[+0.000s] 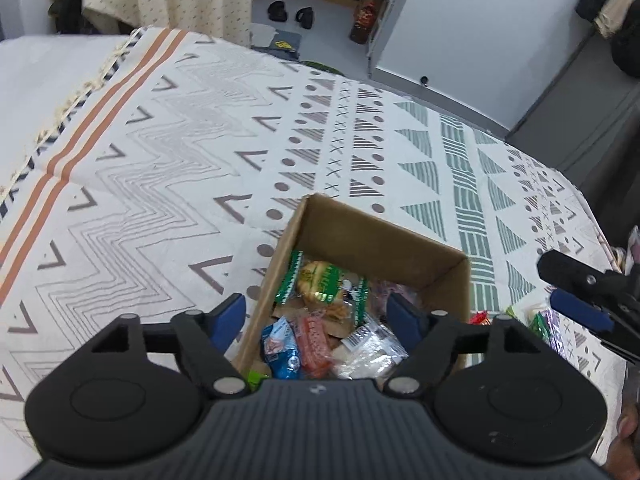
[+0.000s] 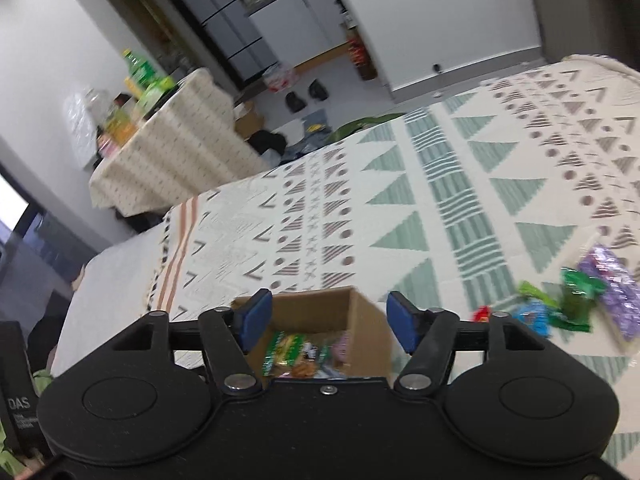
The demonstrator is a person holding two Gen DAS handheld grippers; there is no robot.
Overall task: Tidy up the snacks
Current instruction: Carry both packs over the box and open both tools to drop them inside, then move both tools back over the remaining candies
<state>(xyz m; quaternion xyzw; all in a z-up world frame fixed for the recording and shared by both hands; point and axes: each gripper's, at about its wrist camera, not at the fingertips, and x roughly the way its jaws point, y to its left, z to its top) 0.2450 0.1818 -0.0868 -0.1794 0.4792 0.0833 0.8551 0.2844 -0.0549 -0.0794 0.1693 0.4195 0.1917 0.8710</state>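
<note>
Snacks point(image 1: 320, 312) fill the cardboard box point(image 1: 384, 236) just below the left hand-held gripper point(image 1: 316, 316), jaws wide, empty.

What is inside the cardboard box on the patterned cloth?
The cardboard box holds wrapped snacks: a green packet on top, a blue packet, an orange one and a clear one. Whatever lies beneath them is covered.

On my right wrist feed I read "DAS" in pale letters on a black object point(image 2: 18, 384) at the far left edge; the smaller lines under it are too fine to make out. A clear packet point(image 1: 366, 346) in the cardboard box point(image 1: 360, 232) carries a barcode label, but I cannot read its digits. The other wrappers' print is too blurred.
</note>
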